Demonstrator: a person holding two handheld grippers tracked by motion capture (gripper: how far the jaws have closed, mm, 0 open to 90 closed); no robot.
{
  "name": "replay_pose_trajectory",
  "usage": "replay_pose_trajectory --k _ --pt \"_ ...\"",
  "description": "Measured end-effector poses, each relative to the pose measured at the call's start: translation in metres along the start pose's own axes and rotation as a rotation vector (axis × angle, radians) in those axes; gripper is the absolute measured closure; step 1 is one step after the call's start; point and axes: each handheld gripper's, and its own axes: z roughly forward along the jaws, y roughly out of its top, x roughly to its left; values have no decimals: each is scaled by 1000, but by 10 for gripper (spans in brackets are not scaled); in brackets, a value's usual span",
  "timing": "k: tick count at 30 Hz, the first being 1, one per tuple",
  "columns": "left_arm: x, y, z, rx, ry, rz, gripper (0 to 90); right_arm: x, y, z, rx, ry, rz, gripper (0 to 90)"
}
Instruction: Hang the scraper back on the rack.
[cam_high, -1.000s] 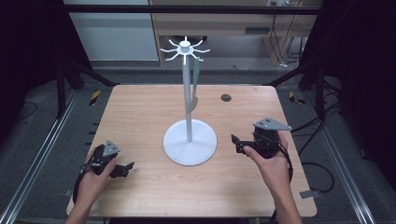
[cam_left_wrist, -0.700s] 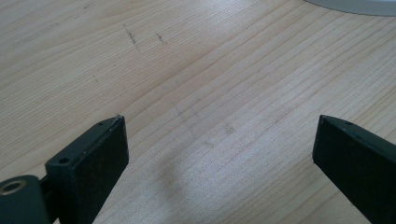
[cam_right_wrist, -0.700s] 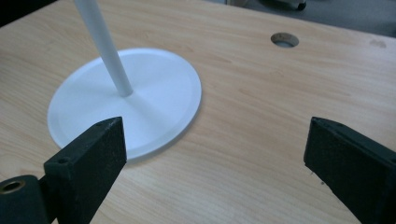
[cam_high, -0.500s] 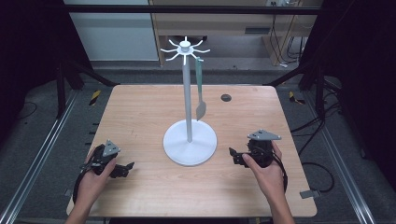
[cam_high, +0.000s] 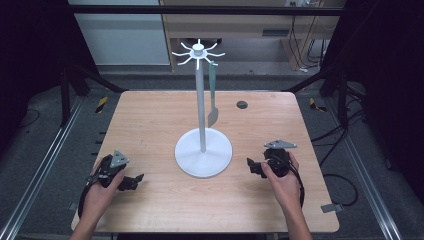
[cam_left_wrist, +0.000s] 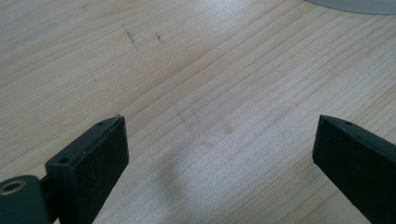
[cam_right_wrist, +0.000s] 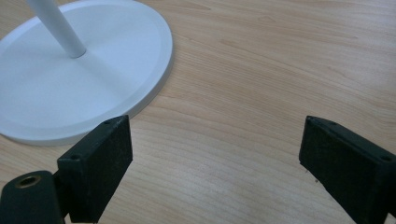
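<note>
A white stand (cam_high: 202, 107) with a round base (cam_high: 220, 159) rises from the middle of the wooden table (cam_high: 150, 120). Spokes ring its top, and a grey-green utensil (cam_high: 212, 95) hangs from one spoke on the right side. My left gripper (cam_high: 131, 182) rests low on the table at the front left, open, with bare wood between its jaws (cam_left_wrist: 219, 140). My right gripper (cam_high: 254, 167) sits low at the front right, open and empty, just right of the stand's base (cam_right_wrist: 70, 84).
A small dark round hole (cam_high: 242, 104) marks the table near its back right. Metal rails run along both sides of the table, and cables trail on the floor at the right. Bare wood surrounds the stand on all sides.
My right gripper has moved toward the front edge and come down to the table. The hanging utensil has swung a little on its spoke. The left gripper has stayed put.
</note>
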Motion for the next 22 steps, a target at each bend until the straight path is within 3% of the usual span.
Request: replay_pose_trajectory --k 13,19,22 --pt "0 0 0 0 -1 1 33 -6 -14 17 -41 -20 35 107" --pt "-1 1 1 -3 -5 4 33 -6 -23 23 -18 -1 48 111" --pt "-1 2 1 -4 -6 6 33 -5 -24 23 -17 -21 34 111"
